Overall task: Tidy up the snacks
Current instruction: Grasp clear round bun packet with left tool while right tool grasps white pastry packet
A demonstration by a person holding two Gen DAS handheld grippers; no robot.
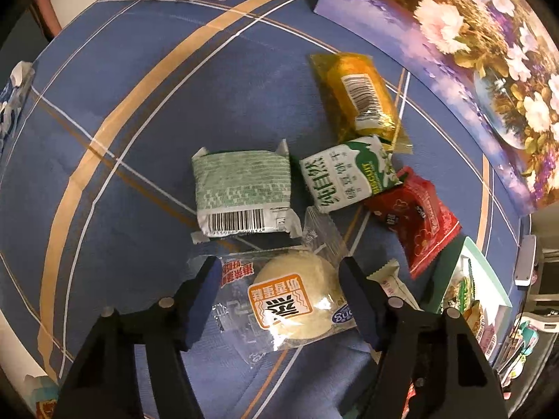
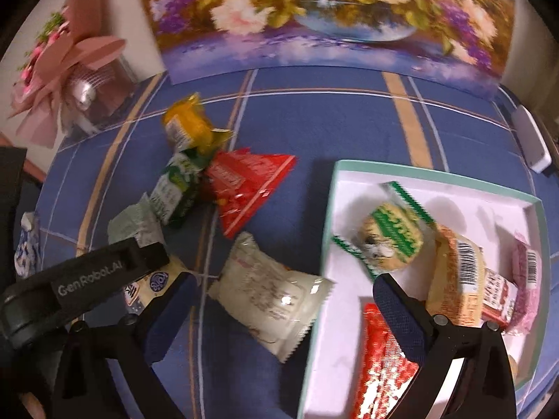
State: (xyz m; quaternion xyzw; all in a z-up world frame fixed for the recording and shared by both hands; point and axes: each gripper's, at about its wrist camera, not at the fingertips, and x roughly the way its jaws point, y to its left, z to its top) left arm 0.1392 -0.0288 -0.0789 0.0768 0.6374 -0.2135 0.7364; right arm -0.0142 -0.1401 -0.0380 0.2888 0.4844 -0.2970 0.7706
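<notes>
In the left wrist view my left gripper is open, its fingers on either side of a clear-wrapped round pale cake on the blue cloth. Beyond lie a green-white packet, a green biscuit packet, a yellow packet and a red packet. In the right wrist view my right gripper is open over a white packet and the rim of a white box. The box holds several snacks, among them a green-labelled cookie.
A flower painting stands along the table's far edge. A pink gift bouquet is at the back left. A white device lies at the right edge. The left gripper's body shows at the lower left of the right view.
</notes>
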